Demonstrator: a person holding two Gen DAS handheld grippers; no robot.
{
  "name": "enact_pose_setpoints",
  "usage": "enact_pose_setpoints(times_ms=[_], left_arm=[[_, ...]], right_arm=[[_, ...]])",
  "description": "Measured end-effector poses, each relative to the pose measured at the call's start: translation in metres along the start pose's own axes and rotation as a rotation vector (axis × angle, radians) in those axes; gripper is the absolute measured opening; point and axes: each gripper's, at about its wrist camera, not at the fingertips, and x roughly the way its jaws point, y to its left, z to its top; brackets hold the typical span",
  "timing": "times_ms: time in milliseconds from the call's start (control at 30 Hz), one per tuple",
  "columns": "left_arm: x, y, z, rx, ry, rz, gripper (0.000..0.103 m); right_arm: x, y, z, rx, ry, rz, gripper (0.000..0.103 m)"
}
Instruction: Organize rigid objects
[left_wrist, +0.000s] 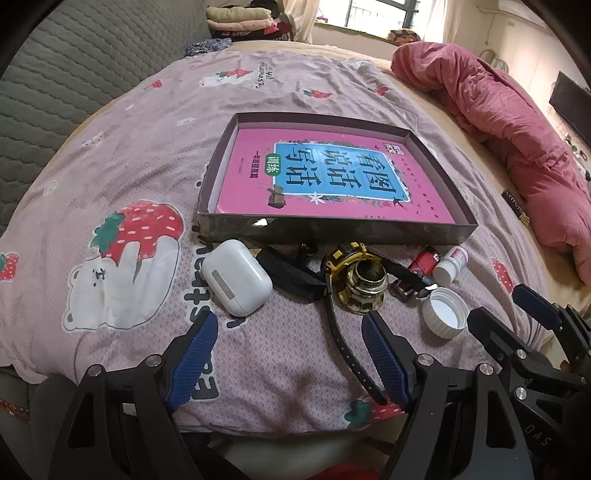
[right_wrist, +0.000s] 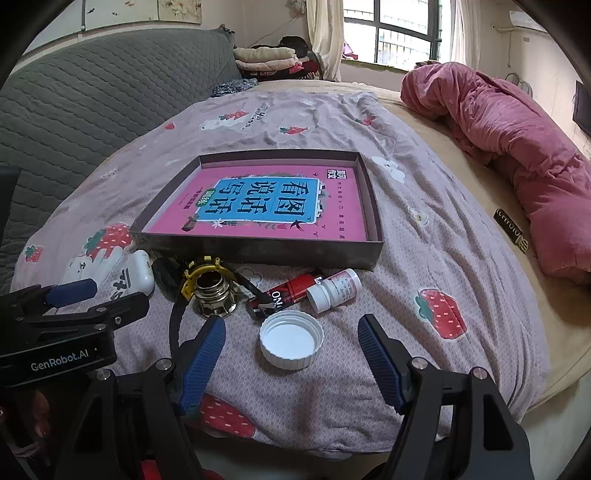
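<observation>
Left wrist view shows your left gripper (left_wrist: 288, 319) spread wide with nothing between its blue pads, angled down over a row of small items on the strawberry-print bedsheet (left_wrist: 147, 155). Just ahead of it lies a white earbud case (left_wrist: 236, 277), glossy and rounded, with a grey strip on its face. Beside that, a black watch (left_wrist: 341, 295) with a yellow bezel lies with a brass-coloured threaded fitting (left_wrist: 364, 288) standing at its dial, and its strap runs toward your right-hand pad. Further right sit a red lighter (left_wrist: 423, 264), a small white pill bottle (left_wrist: 450, 264) with a pink label lying on its side, and a ribbed white cap (left_wrist: 445, 312) resting open side up.

Right wrist view has your right gripper (right_wrist: 291, 326) equally wide apart and empty, with the white cap (right_wrist: 291, 339) near its tips. Behind the row, touching or nearly so, is a shallow dark tray (right_wrist: 258, 251) holding a pink book (right_wrist: 258, 203) with a blue title panel. A black object between case and watch is too shadowed to identify.
</observation>
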Motion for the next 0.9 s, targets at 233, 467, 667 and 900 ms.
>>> enact_pose_setpoints(times_ms=[233, 467, 667, 900], left_arm=[[-0.0036, -0.0011, 0.0005, 0.005, -0.009, -0.003, 0.081], [-0.0032, -0.0018, 0.0007, 0.002, -0.009, -0.007, 0.081], [-0.0035, -0.0021, 0.0009, -0.004, -0.010, -0.008, 0.081], [-0.0034, -0.0022, 0.0010, -0.007, -0.008, -0.008, 0.081]], right_arm=[[-0.0029, -0.0004, 0.0016, 0.003, -0.014, -0.004, 0.074], [-0.0034, -0.0008, 0.0014, 0.001, -0.018, -0.002, 0.074], [-0.0038, -0.0014, 0.0014, 0.000, -0.020, -0.002, 0.074], [-0.0046, -0.0011, 0.0022, 0.001, -0.022, -0.003, 0.074]])
